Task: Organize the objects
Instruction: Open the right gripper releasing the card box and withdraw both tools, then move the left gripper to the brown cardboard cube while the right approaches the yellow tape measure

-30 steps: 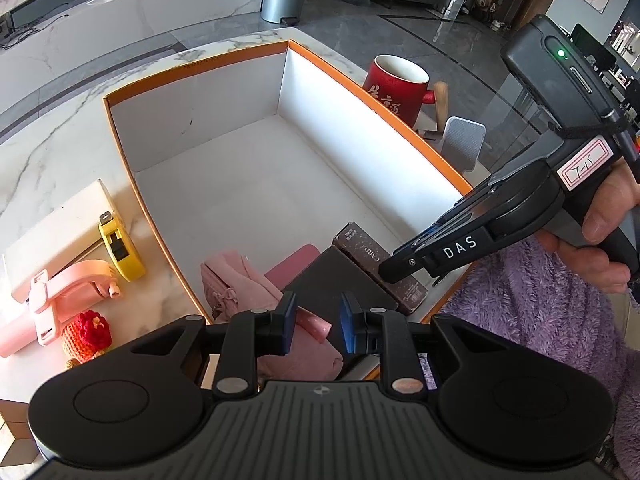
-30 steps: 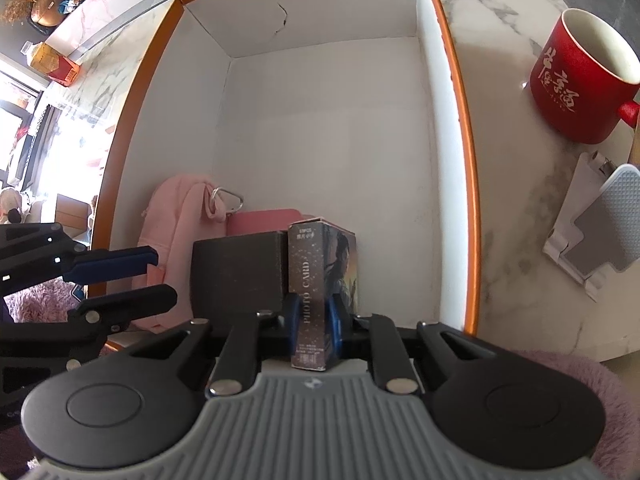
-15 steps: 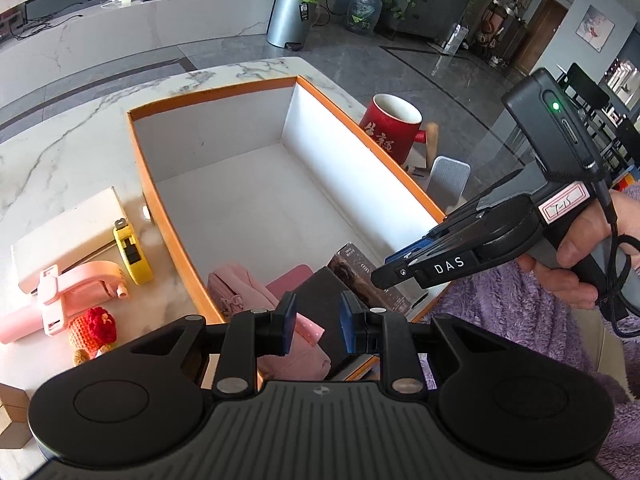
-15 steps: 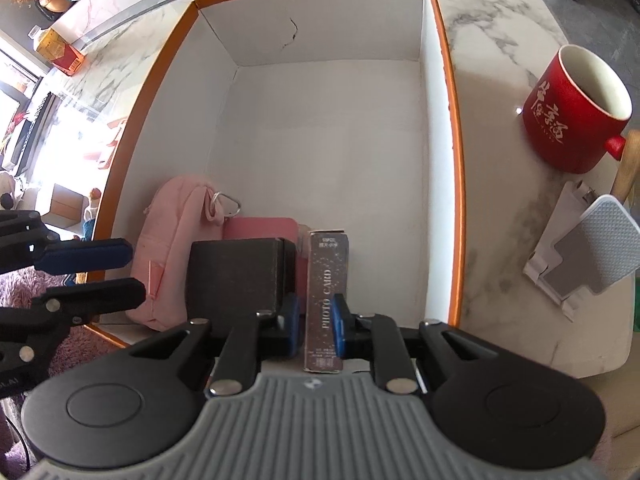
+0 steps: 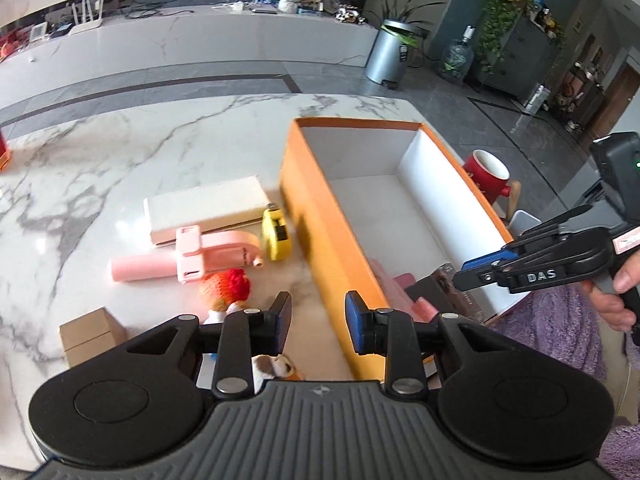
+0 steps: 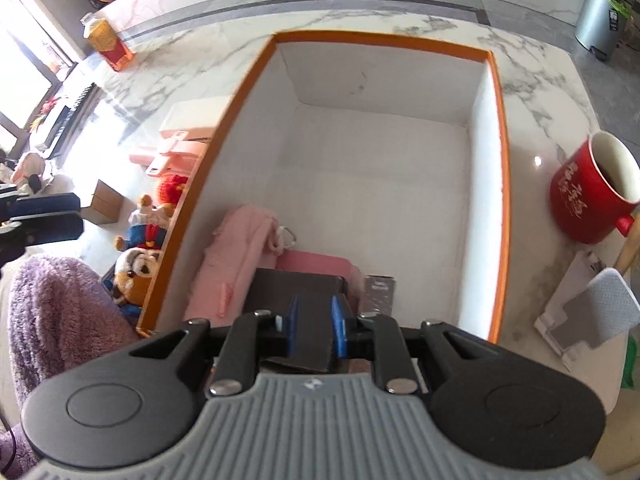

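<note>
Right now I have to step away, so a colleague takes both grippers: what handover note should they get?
Left gripper: jaws opening, nothing between them, over the table beside the orange box.
Right gripper: empty, above the box's near end.
Done: pink pouch, dark box and photo card box sit inside.
Left: pink holder, yellow tape measure, white box, red knitted toy, cardboard box and plush toys lie outside.
</note>
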Tool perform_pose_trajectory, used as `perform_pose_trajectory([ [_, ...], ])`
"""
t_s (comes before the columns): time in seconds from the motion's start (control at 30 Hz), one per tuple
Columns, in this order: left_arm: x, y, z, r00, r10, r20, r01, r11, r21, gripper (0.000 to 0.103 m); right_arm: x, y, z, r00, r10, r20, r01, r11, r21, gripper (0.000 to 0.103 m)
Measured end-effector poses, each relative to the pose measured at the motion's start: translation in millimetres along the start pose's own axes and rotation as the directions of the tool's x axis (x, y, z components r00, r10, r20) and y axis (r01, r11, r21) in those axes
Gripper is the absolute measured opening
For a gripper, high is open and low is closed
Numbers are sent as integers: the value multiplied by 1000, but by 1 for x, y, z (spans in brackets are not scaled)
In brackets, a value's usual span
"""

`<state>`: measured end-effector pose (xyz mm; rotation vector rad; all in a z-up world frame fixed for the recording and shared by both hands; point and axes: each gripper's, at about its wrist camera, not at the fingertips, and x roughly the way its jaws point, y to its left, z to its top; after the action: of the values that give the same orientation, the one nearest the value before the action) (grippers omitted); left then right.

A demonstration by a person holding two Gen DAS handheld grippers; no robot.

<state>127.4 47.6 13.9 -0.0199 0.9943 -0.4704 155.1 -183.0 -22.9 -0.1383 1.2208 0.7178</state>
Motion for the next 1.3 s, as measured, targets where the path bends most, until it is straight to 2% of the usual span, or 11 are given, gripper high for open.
perform_pose_trajectory([
  [0.1,-1,14,-9,999,30,-11,-31,999,-44,36,-4,28,8,998,53,26,-50,996,-79,21],
  [0.2,1,24,-19,999,34,-18,-35,996,-85,46,-1,56,17,995,90,38,-83,985,-154,21],
  [0.43,16,45,-36,999,19,-49,-29,977,-209,61,27,107,37,995,95,25,-85,958,-272,21],
  [0.77,26,75,-38,999,18,-36,-27,960,-278,61,77,124,57,996,70,-49,-82,951,-297,21],
  [0.9,12,84,-31,997,80,-10,-80,970,-228,61,96,130,68,996,57,-72,-76,950,-304,23],
  [0.97,5,90,-28,991,136,-1,-133,968,-211,62,101,131,76,998,35,-61,-52,949,-312,31],
  [1.03,-2,97,-25,982,191,3,-186,960,-207,71,103,132,83,999,11,-50,-27,942,-334,32],
  [1.1,-3,108,-22,973,230,-3,-226,950,-215,75,104,134,92,999,-13,-42,-3,929,-370,33],
  [1.2,4,124,-23,964,262,-36,-263,934,-244,83,106,140,101,998,-62,-26,43,885,-463,42],
  [1.27,9,132,-25,960,275,-52,-279,924,-260,83,110,144,105,993,-117,-17,90,844,-529,54],
  [1.3,12,134,-25,957,284,-57,-288,921,-262,84,113,146,107,989,-146,-11,116,826,-551,55],
])
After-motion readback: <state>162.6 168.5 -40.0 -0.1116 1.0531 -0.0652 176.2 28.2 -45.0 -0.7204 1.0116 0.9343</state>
